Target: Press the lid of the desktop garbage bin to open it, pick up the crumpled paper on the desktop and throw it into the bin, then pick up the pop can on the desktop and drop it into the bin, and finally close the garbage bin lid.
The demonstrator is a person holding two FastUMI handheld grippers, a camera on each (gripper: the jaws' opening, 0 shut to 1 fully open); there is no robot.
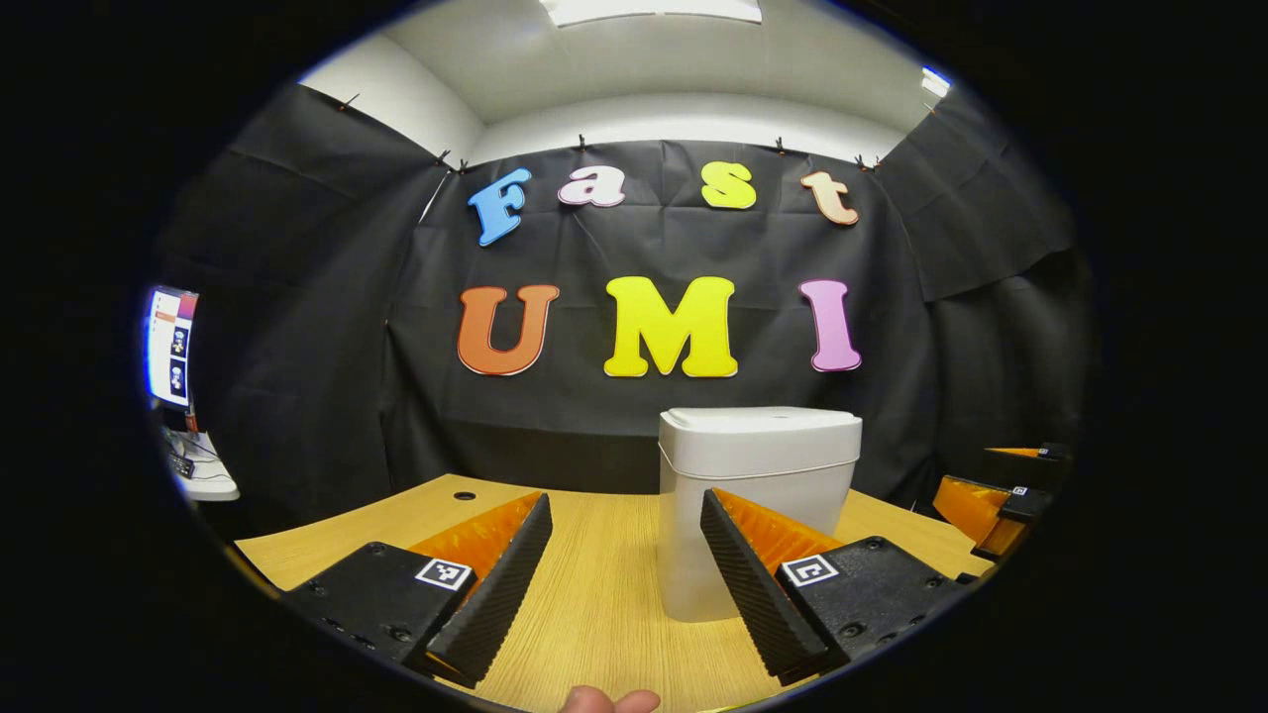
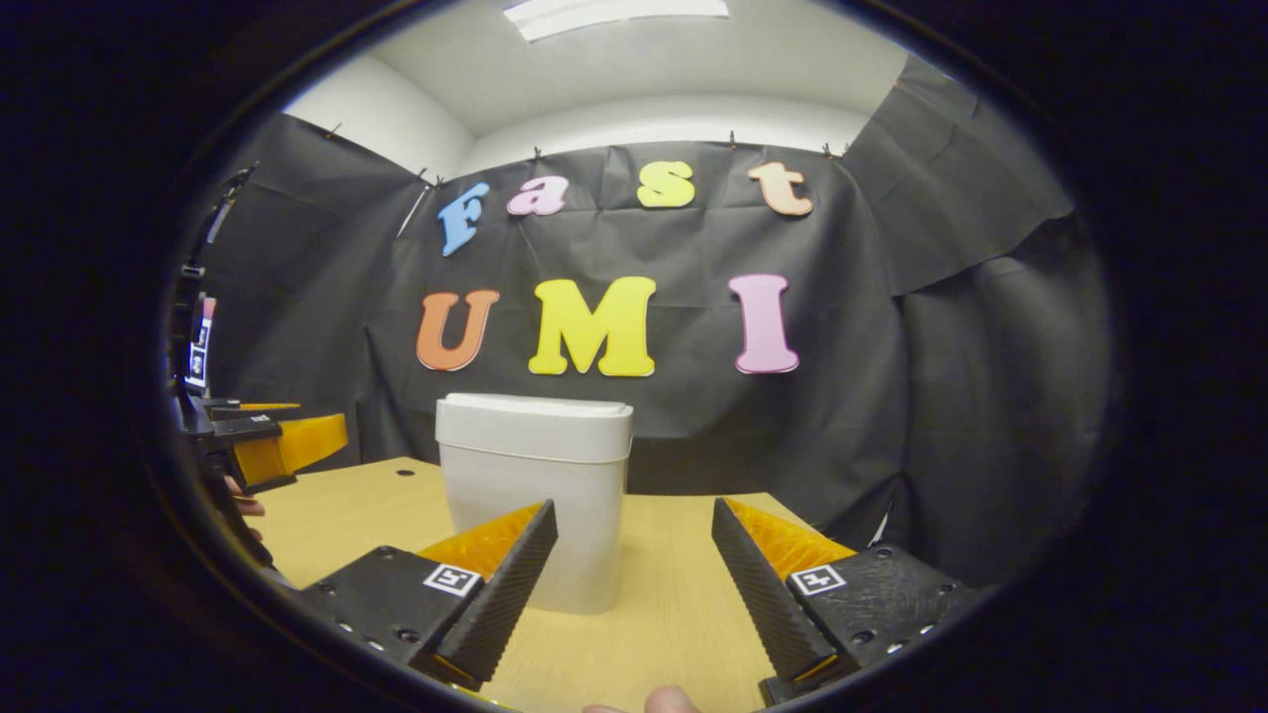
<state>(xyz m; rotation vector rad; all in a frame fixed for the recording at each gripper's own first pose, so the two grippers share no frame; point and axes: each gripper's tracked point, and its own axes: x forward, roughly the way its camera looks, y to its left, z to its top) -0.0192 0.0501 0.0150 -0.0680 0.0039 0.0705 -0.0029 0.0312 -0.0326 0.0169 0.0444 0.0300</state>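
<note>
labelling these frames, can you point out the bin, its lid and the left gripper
garbage bin (image 1: 758, 535), left gripper view, front wall of the white body.
lid (image 2: 535, 411), right gripper view, top face of the shut lid.
left gripper (image 1: 626, 515), left gripper view, midway between its fingertips, open.

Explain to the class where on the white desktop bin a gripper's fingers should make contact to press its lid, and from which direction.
Come from above onto the flat lid of the bin, probably near its front edge. The lid is shut, level and wider than the body, so a downward press suits it better than a side pinch. The right gripper stands open just in front of the bin.
</note>
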